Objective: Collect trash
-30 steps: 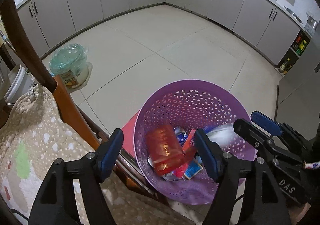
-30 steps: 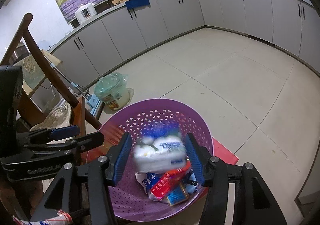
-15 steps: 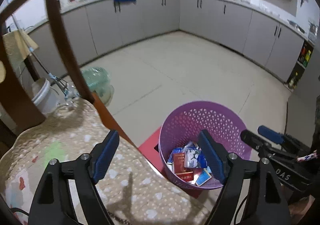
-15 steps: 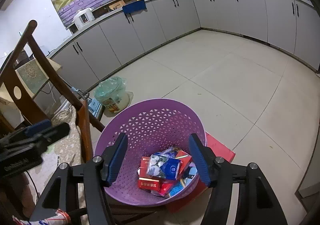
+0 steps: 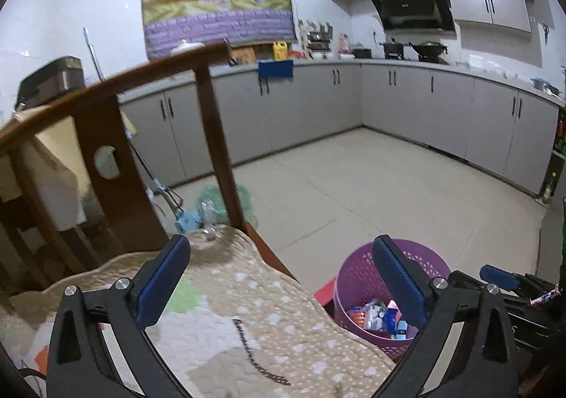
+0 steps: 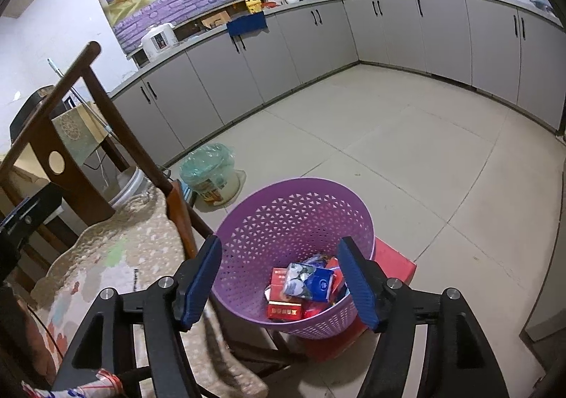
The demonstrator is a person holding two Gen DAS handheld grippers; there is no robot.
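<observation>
A purple lattice basket (image 6: 293, 207) stands on a red stool (image 6: 392, 263) beside a wooden chair. Packets and wrappers (image 6: 307, 286) lie piled in its bottom. My right gripper (image 6: 279, 249) hovers above the basket's near rim, its jaws opening with nothing between them. My left gripper (image 5: 279, 253) is raised over the chair's beige spotted cushion (image 5: 247, 309), jaws opening wide and empty. In the left wrist view the basket (image 5: 357, 277) sits low at the right, with the trash (image 5: 376, 316) showing inside.
The chair's dark wooden back (image 5: 208, 115) rises at the left. A bucket lined with a green bag (image 6: 208, 171) and a white bucket (image 6: 131, 185) stand on the tiled floor behind it. Grey cabinets (image 6: 424, 26) line the walls.
The right gripper let go of a white packet, which now lies in the basket, and drew back and up. The left gripper rose and tilted up from the basket to over the cushion, jaws wider.
</observation>
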